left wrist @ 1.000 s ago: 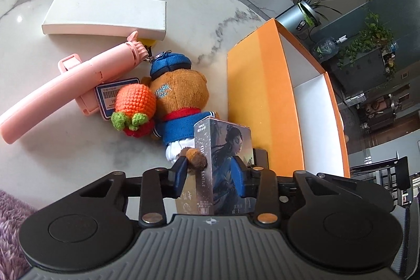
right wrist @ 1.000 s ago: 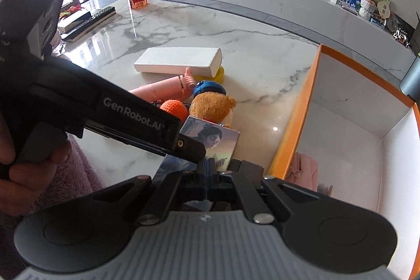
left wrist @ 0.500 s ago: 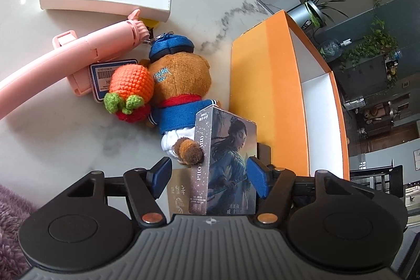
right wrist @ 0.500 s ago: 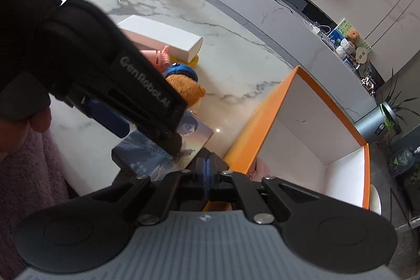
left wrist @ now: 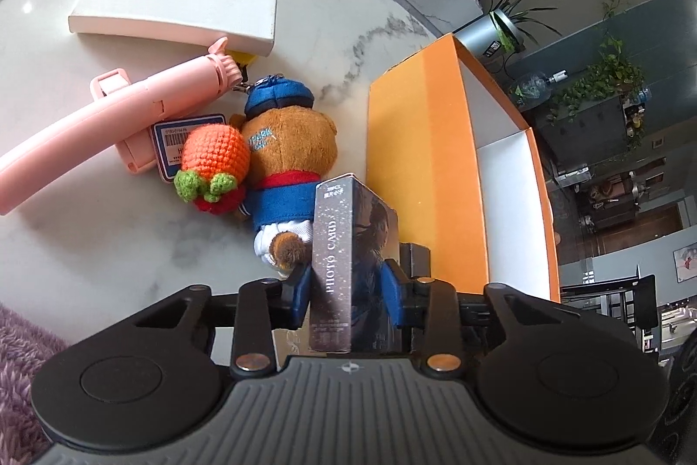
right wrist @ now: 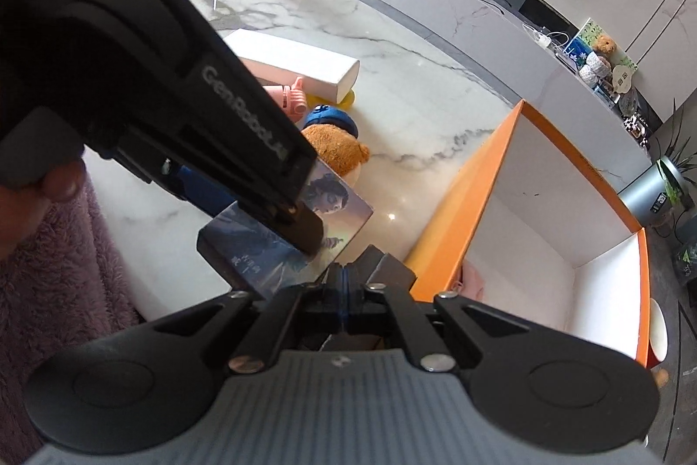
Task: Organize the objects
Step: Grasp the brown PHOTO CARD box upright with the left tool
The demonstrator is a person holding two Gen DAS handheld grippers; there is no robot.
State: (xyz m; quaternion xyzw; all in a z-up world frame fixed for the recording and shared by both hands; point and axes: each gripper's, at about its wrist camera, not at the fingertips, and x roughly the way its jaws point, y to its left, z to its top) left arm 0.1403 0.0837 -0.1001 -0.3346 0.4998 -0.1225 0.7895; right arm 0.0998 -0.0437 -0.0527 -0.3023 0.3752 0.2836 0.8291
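Left tongs [left wrist: 348,286], having just closed, clamped on photo card box [left wrist: 348,247] beside orange box [left wrist: 422,168]; right tongs [right wrist: 345,290] shut, empty.

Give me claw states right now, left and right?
Left claw: jaws have just closed again, now gripping the photo card box between its blue pads.
Right claw: shut, nothing held.

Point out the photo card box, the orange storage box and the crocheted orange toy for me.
photo card box [left wrist: 333,260], left wrist view, on its narrow lettered side.
orange storage box [left wrist: 418,168], left wrist view, on its orange outer wall.
crocheted orange toy [left wrist: 215,151], left wrist view, on its orange body.
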